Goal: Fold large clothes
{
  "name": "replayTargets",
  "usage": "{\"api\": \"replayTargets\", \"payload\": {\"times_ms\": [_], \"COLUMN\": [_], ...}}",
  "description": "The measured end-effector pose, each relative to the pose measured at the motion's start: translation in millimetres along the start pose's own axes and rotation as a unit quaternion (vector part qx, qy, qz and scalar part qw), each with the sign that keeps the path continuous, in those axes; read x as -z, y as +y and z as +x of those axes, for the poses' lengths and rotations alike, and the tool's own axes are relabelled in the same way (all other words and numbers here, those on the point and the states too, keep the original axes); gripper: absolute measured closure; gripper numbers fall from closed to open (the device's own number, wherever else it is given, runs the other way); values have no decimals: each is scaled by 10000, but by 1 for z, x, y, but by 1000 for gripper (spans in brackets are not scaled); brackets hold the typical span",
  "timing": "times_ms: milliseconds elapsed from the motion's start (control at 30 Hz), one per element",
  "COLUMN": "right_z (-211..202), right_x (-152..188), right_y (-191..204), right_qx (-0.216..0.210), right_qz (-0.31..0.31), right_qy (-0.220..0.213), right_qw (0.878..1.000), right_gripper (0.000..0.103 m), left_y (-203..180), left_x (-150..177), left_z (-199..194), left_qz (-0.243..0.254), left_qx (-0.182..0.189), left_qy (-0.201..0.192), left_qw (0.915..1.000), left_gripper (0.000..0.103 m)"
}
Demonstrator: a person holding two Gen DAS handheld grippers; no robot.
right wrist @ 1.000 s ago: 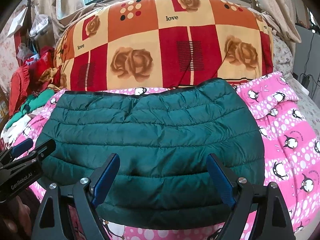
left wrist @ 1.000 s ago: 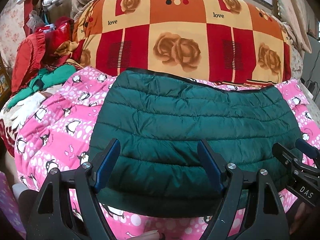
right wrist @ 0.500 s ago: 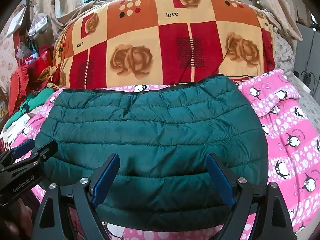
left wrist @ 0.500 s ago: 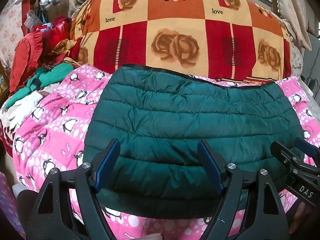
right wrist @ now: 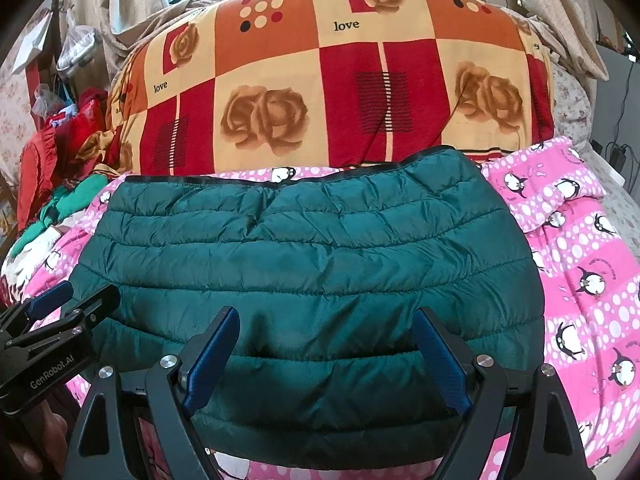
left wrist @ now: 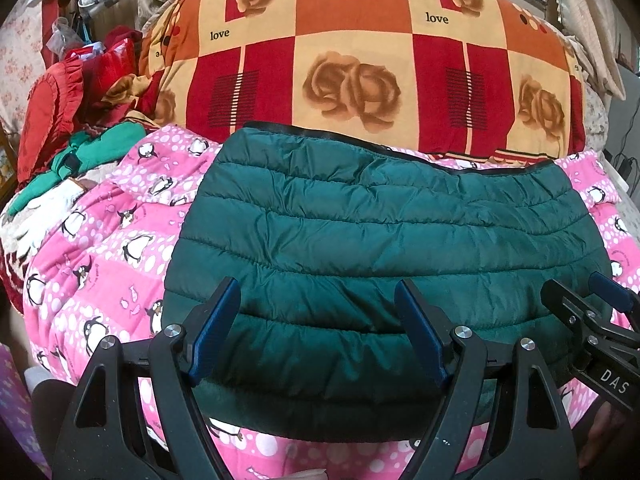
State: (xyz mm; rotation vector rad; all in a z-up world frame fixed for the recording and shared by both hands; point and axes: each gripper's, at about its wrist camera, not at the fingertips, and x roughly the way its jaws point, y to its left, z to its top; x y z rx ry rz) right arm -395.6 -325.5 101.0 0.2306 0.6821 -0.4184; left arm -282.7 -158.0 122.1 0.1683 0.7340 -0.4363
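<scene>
Left gripper (left wrist: 318, 300): black angular frame, two blue ribbed pads, silver round screws at the pivots.
Right gripper (right wrist: 326, 328): same black frame, blue pads, silver screws.
Markings: white "DAS" on the right gripper's side, white "GenRobot.AI" on the left gripper's side.
Fingers (left wrist: 218, 332): long, slim, blue-faced.

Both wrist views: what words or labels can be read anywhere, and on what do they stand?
"love": printed several times on the red, orange and cream rose-patterned quilt.
"DAS": on the right gripper, seen in the left view; further letters cut off.
"GenRobot.AI": on the left gripper, seen in the right view.
Small writing on the pink penguin-print blanket: too blurred to read.
</scene>
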Motion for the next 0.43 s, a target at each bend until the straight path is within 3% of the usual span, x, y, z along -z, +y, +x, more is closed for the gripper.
{"api": "replayTargets", "payload": {"times_ms": [433], "right_z": [6], "right_x": [0], "right_y": [4], "right_qx": [-32], "right_qz": [-10], "right_qy": [48], "right_qw": [10000], "right_gripper": [17], "left_y": [4], "left_x": [-1], "left_z": [7], "left_qz": [-53], "left_qx": [70], "left_qy": [20], "left_qw": [10000], "left_gripper": [23]}}
